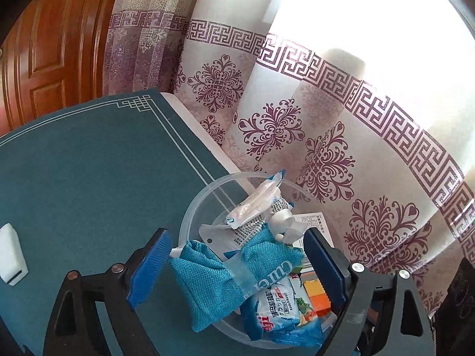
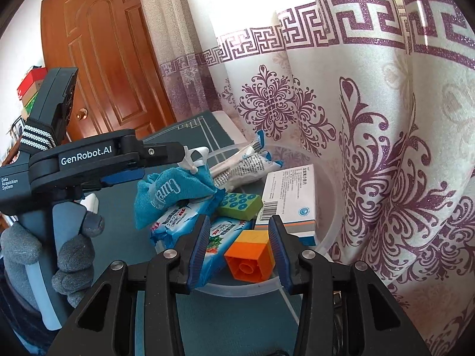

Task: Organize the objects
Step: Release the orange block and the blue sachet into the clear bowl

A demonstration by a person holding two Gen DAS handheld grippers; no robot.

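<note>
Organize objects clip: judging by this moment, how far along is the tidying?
Mostly done: the clear tub already holds biscuit packs, a medicine box, a green block and an orange block. Both grippers are open: the left gripper is over the teal cloth. Left: a white object on the table.

Woven cloth (image 1: 207,276), clear plastic bowl (image 1: 190,213)

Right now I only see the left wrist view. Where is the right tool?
Observer: The right tool is open at the near rim of the clear plastic bowl, with the orange and yellow plastic block between its fingers.
Operator: How does that block lie?
Observer: On its side, hollow underside toward the camera.
Operator: Anything behind it?
Observer: A green plastic block with blue studs, just left of the white cardboard box with a barcode.
</note>
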